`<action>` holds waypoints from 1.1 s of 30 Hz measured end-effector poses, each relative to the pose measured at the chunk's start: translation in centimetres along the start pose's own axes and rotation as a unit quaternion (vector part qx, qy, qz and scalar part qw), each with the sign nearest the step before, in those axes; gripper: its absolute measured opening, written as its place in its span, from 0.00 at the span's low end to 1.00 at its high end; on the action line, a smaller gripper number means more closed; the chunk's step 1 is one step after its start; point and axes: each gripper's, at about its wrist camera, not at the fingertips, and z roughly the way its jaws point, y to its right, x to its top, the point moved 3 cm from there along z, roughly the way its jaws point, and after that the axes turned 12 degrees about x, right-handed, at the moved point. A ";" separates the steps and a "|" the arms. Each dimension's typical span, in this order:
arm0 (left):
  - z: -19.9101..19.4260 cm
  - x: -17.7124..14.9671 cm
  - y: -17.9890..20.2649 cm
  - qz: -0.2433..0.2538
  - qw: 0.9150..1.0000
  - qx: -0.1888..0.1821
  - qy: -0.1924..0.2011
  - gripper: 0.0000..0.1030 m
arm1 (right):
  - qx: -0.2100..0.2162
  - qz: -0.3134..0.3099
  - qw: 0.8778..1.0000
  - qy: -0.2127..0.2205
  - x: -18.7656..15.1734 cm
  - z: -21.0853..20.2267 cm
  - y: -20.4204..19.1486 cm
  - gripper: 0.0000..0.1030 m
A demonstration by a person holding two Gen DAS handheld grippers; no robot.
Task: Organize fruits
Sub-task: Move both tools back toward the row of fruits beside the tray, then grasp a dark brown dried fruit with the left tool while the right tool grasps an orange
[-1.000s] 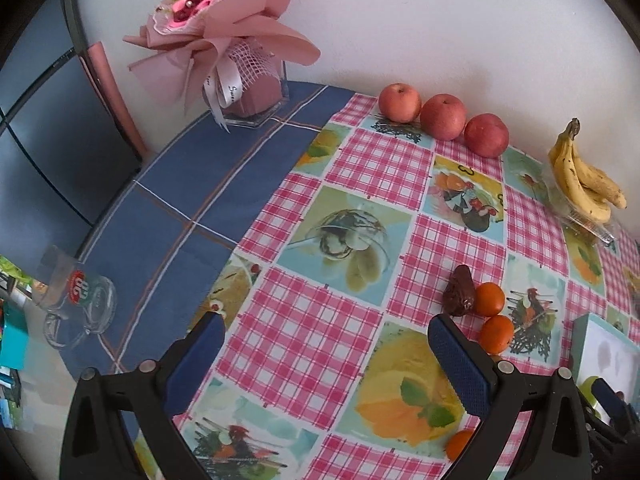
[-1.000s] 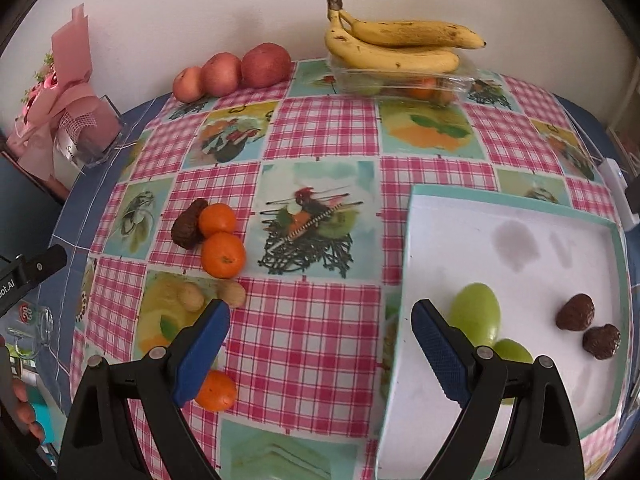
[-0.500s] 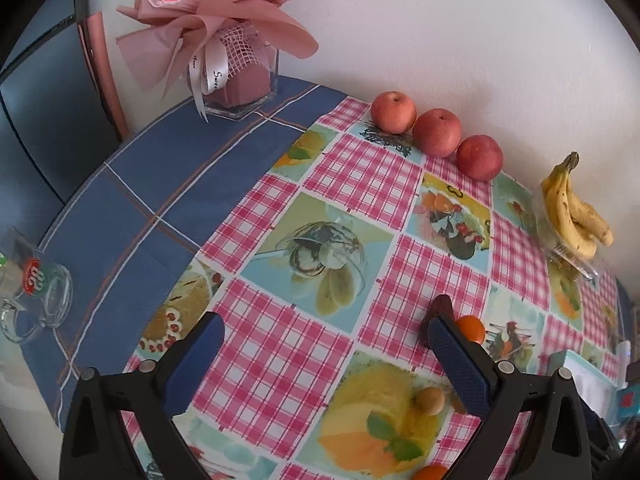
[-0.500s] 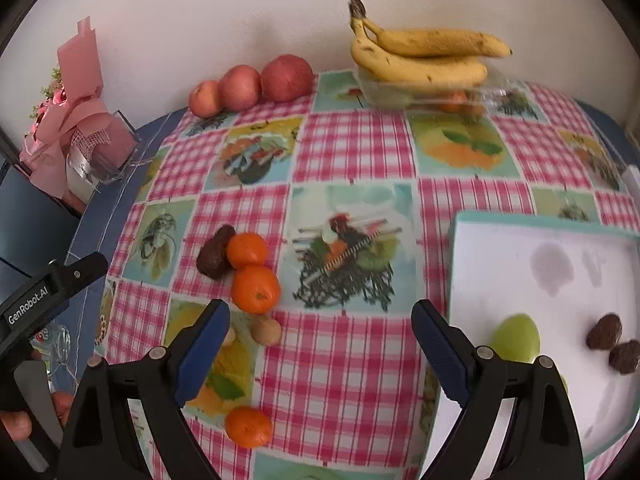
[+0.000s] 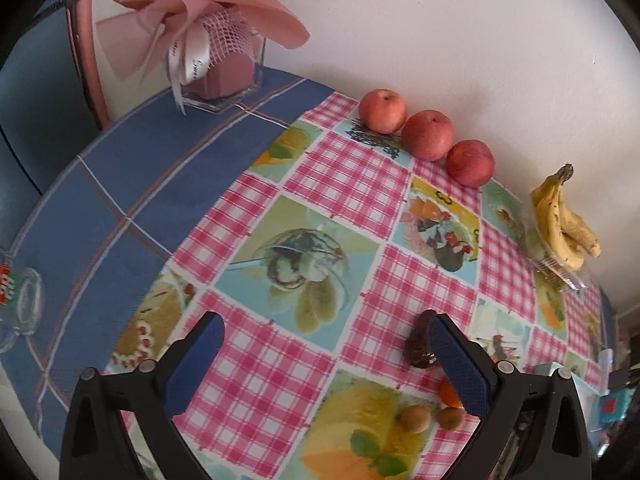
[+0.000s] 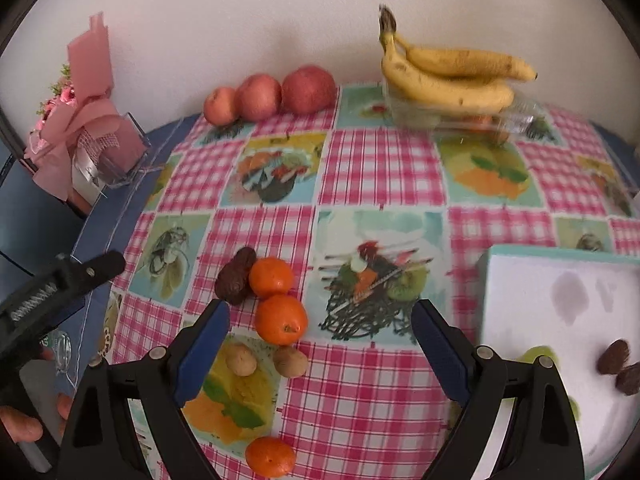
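Bananas (image 6: 452, 76) lying crosswise, stems left, dark fruit (image 6: 235, 275) upright-slanted

Beside the pink-checked tablecloth (image 6: 384, 168) with fruit pictures lies blue cloth (image 5: 132, 184). On the tablecloth: red apples (image 6: 308, 89), yellow bananas (image 6: 448, 80), orange tangerines (image 6: 281, 319).

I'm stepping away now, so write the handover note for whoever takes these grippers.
Left gripper: open, empty, low over the cloth beside the dark brown fruit.
Right gripper: open, empty, over the loose pile.
Done: tray holds green fruit and two dark brown ones.
Left: three oranges, two small tan fruits and the dark one, all on the cloth.
Apples and bananas sit by the wall.
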 end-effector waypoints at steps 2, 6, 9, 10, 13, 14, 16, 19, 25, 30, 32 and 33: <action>0.5 -0.1 0.6 0.009 1.000 -0.007 -0.005 0.98 | -0.002 0.012 1.000 0.001 -0.1 0.5 0.2 0.86; 2.1 -0.3 1.9 0.018 0.999 -0.034 -0.027 0.89 | 0.001 -0.007 1.000 -0.004 -0.1 1.1 -0.3 0.69; 3.4 -0.5 2.3 0.017 0.998 -0.038 -0.044 0.88 | 0.014 -0.010 1.000 -0.016 -0.3 1.9 -0.7 0.64; 3.7 -0.6 2.4 0.016 0.998 -0.038 -0.049 0.88 | 0.016 -0.010 1.000 -0.020 -0.4 2.2 -0.7 0.61; 4.5 -0.7 2.4 0.009 0.997 -0.045 -0.058 0.88 | 0.022 -0.014 0.999 -0.038 -0.9 3.3 -0.9 0.54; 4.7 -0.7 2.3 0.006 0.997 -0.046 -0.061 0.88 | 0.024 -0.017 0.999 -0.041 -1.0 3.6 -1.0 0.54; 5.0 -0.7 2.4 0.005 0.997 -0.050 -0.065 0.88 | 0.030 -0.023 0.998 -0.046 -1.2 4.1 -1.4 0.54; 5.1 -0.8 2.6 0.006 0.996 -0.056 -0.068 0.88 | 0.028 -0.035 0.998 -0.054 -1.5 4.7 -2.0 0.54; 5.5 -1.0 3.4 0.007 0.994 -0.070 -0.079 0.88 | 0.014 -0.039 0.997 -0.069 -1.8 6.0 -1.8 0.44; 5.6 -1.2 4.0 0.008 0.992 -0.090 -0.085 0.88 | 0.020 -0.037 0.997 -0.064 -1.7 5.6 -1.4 0.40; 5.5 -1.3 4.3 0.013 0.992 -0.091 -0.083 0.88 | 0.018 -0.036 0.997 -0.066 -1.7 5.5 -1.2 0.40; 5.4 -1.4 4.5 0.017 0.992 -0.093 -0.082 0.87 | 0.020 -0.031 0.997 -0.066 -1.6 5.4 -1.0 0.40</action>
